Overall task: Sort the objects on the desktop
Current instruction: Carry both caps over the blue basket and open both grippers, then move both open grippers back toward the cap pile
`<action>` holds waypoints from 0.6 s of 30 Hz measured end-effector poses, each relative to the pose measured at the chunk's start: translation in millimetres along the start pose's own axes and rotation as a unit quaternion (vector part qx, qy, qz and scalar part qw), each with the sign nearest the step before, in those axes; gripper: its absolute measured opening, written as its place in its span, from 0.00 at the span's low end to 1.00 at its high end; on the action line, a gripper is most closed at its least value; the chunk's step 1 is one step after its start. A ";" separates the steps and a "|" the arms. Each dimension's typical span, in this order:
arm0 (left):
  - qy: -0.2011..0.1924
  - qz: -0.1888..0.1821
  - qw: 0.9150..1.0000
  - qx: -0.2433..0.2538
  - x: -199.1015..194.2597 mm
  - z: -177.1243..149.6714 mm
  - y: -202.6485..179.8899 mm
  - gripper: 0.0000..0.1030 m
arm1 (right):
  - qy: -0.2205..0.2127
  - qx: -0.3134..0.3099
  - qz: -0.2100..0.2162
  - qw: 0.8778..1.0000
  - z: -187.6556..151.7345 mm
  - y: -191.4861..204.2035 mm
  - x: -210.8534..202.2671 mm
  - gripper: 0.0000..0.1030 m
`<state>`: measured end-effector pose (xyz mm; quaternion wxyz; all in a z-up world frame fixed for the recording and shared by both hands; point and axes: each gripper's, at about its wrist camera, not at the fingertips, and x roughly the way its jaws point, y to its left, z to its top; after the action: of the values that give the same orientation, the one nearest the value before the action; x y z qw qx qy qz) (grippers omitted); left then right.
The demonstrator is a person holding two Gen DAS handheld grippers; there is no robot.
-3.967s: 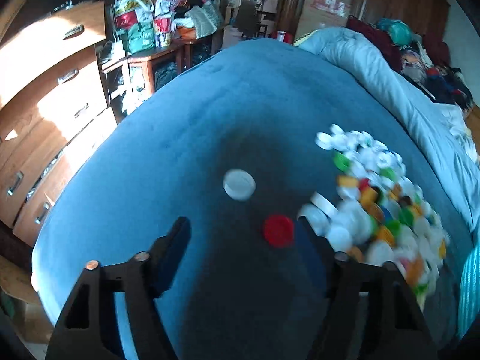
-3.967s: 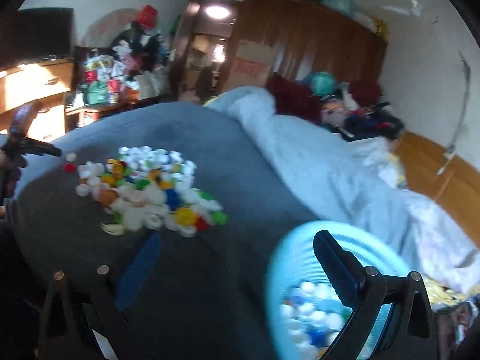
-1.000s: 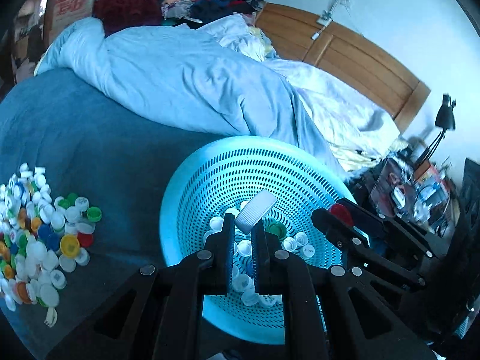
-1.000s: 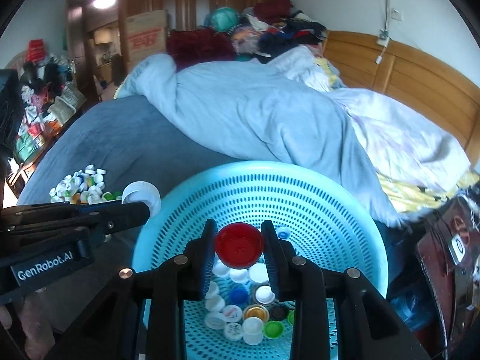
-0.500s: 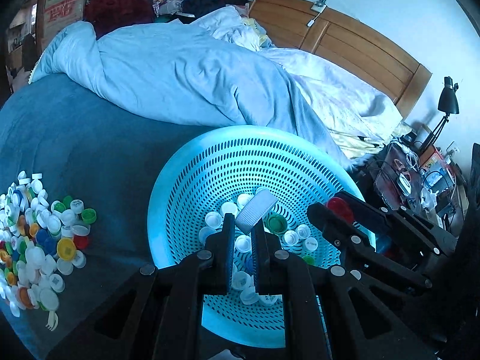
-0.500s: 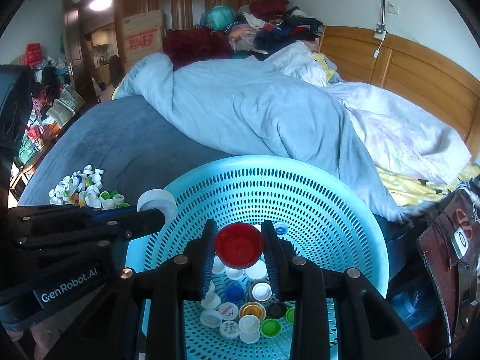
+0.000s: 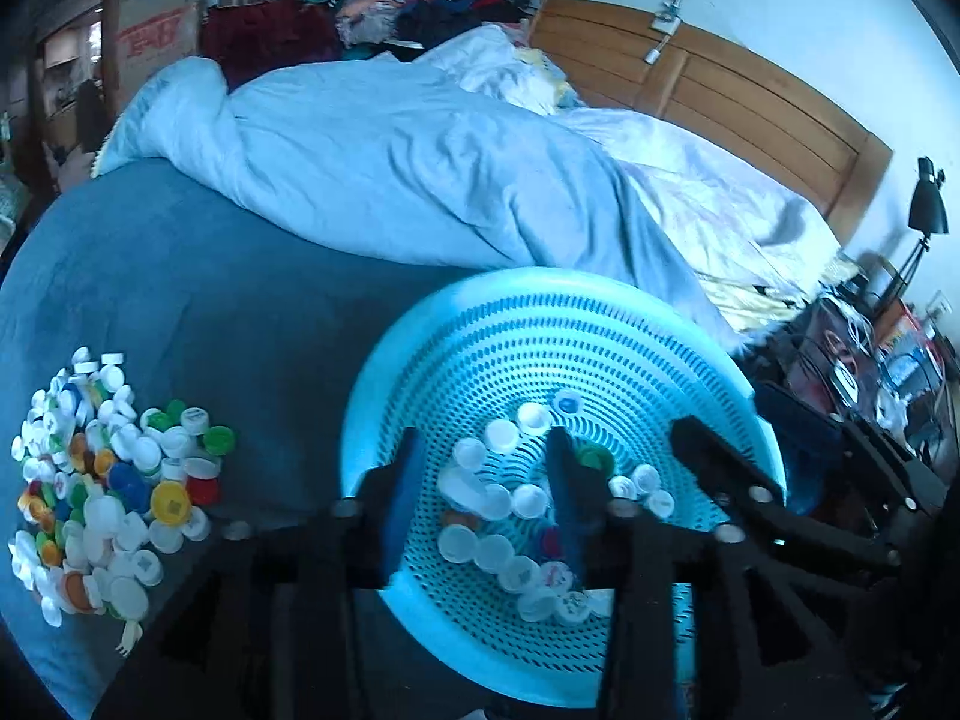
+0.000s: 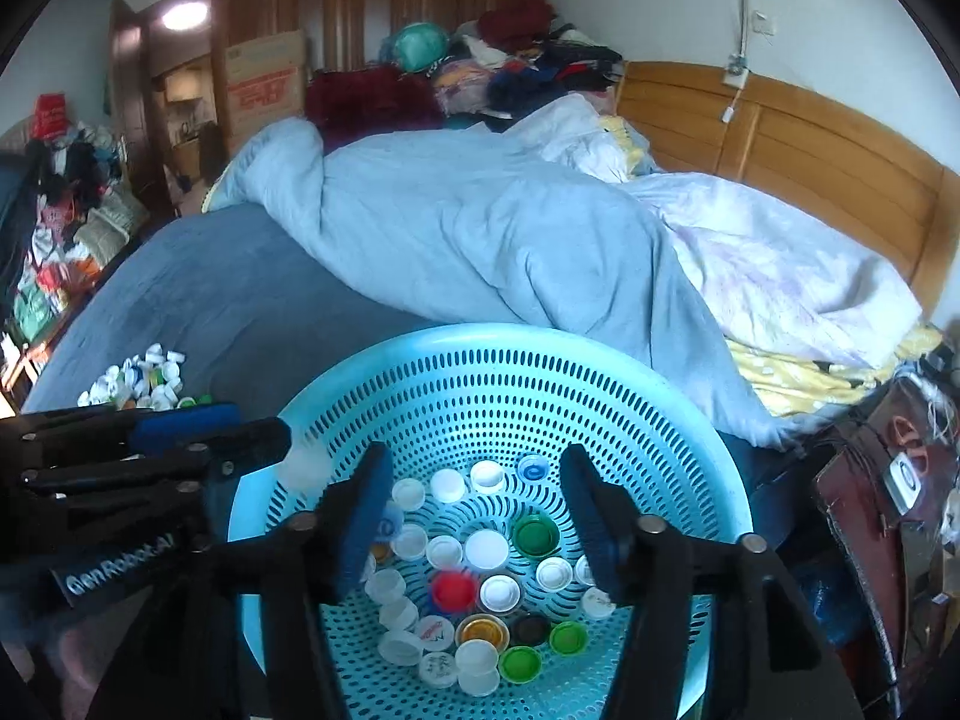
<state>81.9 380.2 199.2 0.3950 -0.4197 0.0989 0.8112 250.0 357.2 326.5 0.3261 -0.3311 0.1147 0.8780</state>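
Note:
Both grippers hang over a turquoise perforated basket (image 7: 540, 285) (image 8: 492, 339) that holds several bottle caps. The jaws of my left gripper (image 7: 483, 474) are opening and nothing sits between them. A blurred white cap (image 8: 306, 465) is in the air just off the left gripper (image 8: 258, 425) as the right wrist view shows it. The jaws of my right gripper (image 8: 478, 510) are opening too, with nothing between the pads. A blurred red cap (image 8: 453, 590) lies below them among the caps in the basket. A pile of mixed caps (image 7: 108, 480) (image 8: 138, 381) lies on the blue blanket to the left.
A rumpled light-blue duvet (image 7: 390, 168) lies right behind the basket, with a wooden headboard (image 7: 720, 96) beyond. Clutter and a black lamp (image 7: 927, 210) crowd the right side. The blue blanket (image 7: 180, 276) stretches between the basket and the cap pile.
Both grippers went from shut to open over the basket. The white cap left the left jaws, and the red cap dropped out of the right jaws into the basket.

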 end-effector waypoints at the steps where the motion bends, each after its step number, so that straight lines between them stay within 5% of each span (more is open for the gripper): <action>1: -0.001 0.005 1.000 0.001 0.0 0.4 0.9 0.38 | -0.001 -0.001 -0.002 1.000 0.2 0.1 -0.5 0.72; 7: -0.009 0.024 1.000 0.003 -2.7 1.4 6.5 0.40 | -0.010 -0.006 0.003 1.000 2.8 6.4 -4.3 0.75; 10: -0.016 0.046 0.999 0.003 -7.2 0.2 14.3 0.49 | -0.021 -0.010 0.009 1.000 4.9 12.0 -9.0 0.81; 14: -0.031 0.107 0.994 -0.006 -20.3 -4.9 39.0 0.67 | -0.051 -0.042 0.015 0.998 8.8 35.8 -24.1 1.00; 17: -0.048 0.187 0.981 -0.022 -39.7 -16.1 67.8 0.97 | -0.072 -0.079 0.036 0.994 9.3 66.4 -36.8 1.00; 18: -0.050 0.220 0.974 -0.031 -46.9 -21.5 79.9 0.98 | -0.076 -0.091 0.045 0.992 8.4 78.3 -40.1 1.00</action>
<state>52.7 290.1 207.7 0.1983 -0.3583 0.1436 0.9009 217.8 281.2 358.1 0.2626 -0.2863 0.0242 0.9211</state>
